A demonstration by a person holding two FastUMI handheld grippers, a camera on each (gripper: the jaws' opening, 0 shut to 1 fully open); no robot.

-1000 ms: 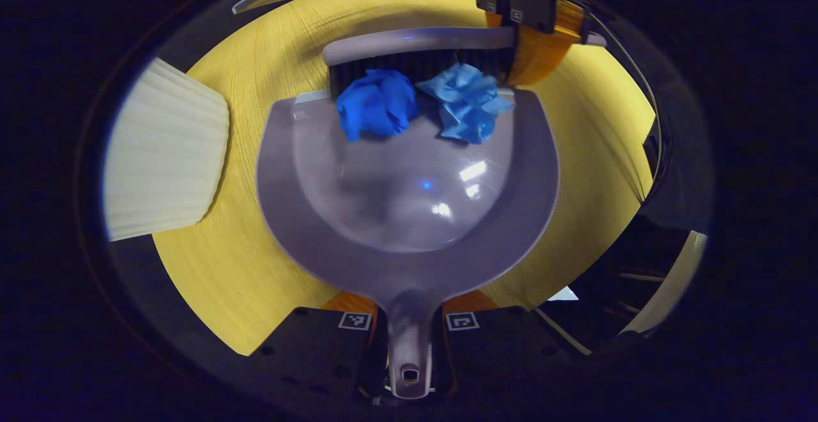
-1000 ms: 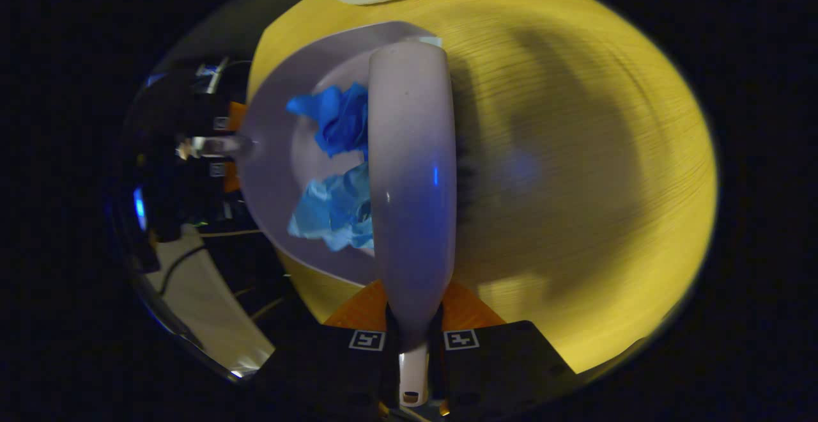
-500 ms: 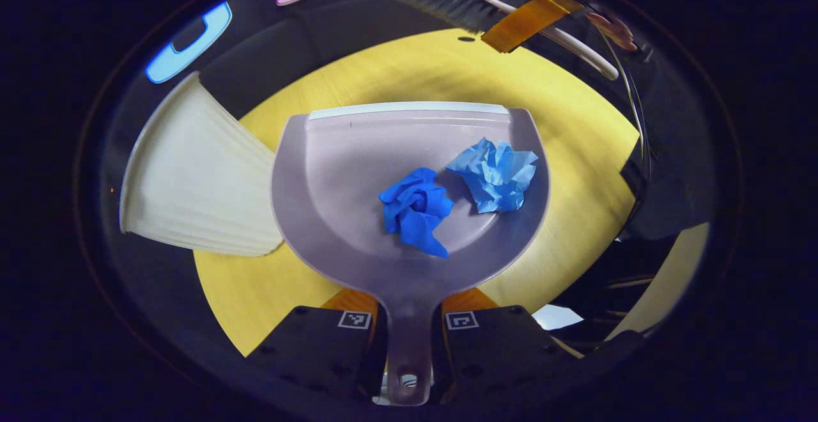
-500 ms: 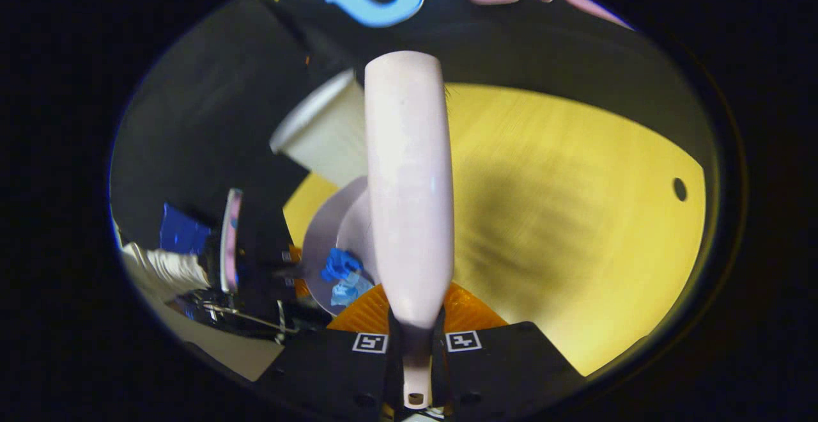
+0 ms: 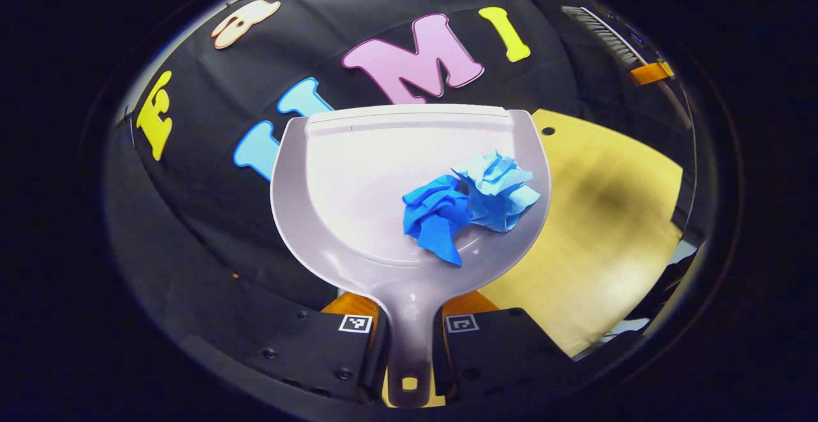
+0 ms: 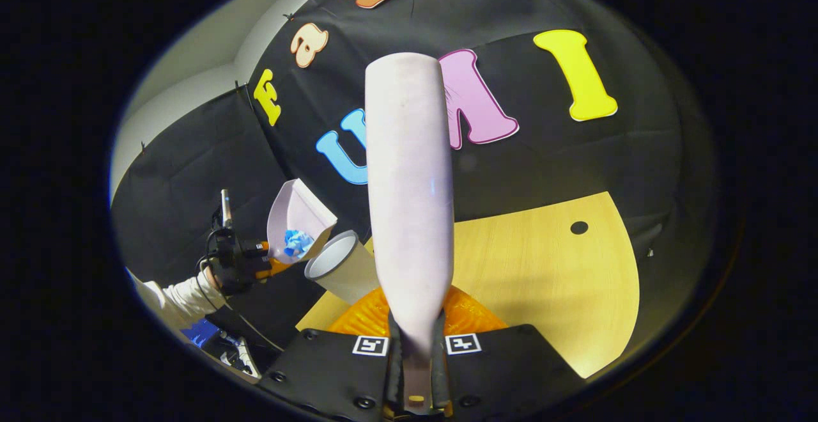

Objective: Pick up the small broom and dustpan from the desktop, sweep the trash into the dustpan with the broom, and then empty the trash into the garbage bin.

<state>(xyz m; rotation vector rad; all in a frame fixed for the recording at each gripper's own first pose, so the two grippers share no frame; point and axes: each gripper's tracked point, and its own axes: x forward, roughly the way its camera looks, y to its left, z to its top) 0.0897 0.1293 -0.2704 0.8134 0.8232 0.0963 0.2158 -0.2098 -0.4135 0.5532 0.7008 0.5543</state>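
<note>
The grey dustpan [image 5: 383, 179] is lifted off the desk, its handle clamped in my left gripper [image 5: 409, 339], which is shut on it. Two crumpled blue paper wads [image 5: 470, 201] lie together toward the pan's right rear. My right gripper [image 6: 414, 345] is shut on the handle of the small broom [image 6: 409, 192], which stands upright with its back to the camera. In the right gripper view the dustpan [image 6: 297, 214] hangs at the left, tilted, just above the garbage bin [image 6: 342, 272], with the paper wads [image 6: 295, 241] inside. The broom's bristles [image 5: 601, 25] appear at the top right of the left gripper view.
The yellow wooden desktop [image 6: 543, 281] with a small round hole [image 6: 579, 227] spreads to the right below the broom. A person's sleeve [image 6: 176, 294] holds the left gripper at the left edge. The desk's corner [image 5: 607, 217] lies right of the dustpan.
Both grippers have risen off the desk. The dustpan moved left and up over the bin, and the two wads slid together. The broom swung up and away from the pan.
</note>
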